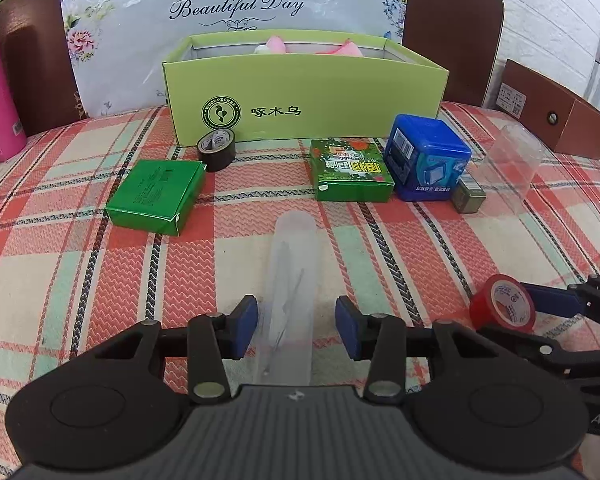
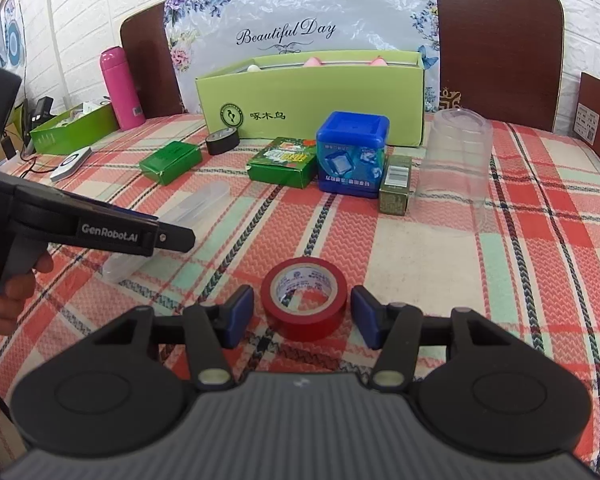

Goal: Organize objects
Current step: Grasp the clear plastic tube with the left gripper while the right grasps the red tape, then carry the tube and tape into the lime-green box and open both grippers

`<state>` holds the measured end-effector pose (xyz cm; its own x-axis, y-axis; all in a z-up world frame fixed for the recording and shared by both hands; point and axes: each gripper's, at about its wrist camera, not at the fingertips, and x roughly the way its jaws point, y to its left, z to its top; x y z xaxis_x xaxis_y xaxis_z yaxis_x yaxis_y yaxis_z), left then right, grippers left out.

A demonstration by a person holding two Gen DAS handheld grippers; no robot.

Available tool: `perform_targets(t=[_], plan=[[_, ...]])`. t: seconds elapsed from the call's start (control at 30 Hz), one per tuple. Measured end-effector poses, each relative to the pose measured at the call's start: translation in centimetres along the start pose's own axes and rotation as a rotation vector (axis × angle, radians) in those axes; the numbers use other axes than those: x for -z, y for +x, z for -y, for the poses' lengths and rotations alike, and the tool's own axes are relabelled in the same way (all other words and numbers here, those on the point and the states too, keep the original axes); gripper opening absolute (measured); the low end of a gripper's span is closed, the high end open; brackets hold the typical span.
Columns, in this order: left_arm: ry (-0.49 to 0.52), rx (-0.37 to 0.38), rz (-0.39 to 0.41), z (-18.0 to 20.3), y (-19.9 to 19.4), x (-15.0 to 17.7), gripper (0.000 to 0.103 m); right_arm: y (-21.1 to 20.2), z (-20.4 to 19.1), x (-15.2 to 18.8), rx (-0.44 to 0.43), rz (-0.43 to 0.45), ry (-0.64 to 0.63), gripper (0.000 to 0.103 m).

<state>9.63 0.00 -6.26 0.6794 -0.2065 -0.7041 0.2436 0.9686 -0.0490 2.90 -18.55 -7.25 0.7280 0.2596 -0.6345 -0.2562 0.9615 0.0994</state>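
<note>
Nearest, the left gripper (image 1: 296, 326) straddles a clear plastic case (image 1: 292, 292), pads apart from it, and the right gripper (image 2: 302, 316) likewise brackets a red tape roll (image 2: 304, 298) untouched; neither grasps anything. Farther off, boxes and black tape (image 1: 217, 149) remain on the tablecloth (image 1: 380, 252) before the green box (image 1: 304, 100), so sorting looks barely begun.

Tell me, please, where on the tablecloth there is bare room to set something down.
Bare cloth lies between the clear tube and the red tape, and in front of the clear cup. It is crowded before the light green box, where the blue box touches its neighbours.
</note>
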Motion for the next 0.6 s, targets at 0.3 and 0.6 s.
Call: perform_targets(t=[0.3,0.6], plan=[[-0.050,0.016,0.002,-0.8,-0.7,-0.1,0.029,-0.3,-0.1,-0.1,-0.007,0.000,-0.009,0.046],[-0.050,0.076,0.119,-0.7,-4.1,-3.2,0.028,-2.3,0.9,-3.7,-0.041,0.094,0.007,0.046]])
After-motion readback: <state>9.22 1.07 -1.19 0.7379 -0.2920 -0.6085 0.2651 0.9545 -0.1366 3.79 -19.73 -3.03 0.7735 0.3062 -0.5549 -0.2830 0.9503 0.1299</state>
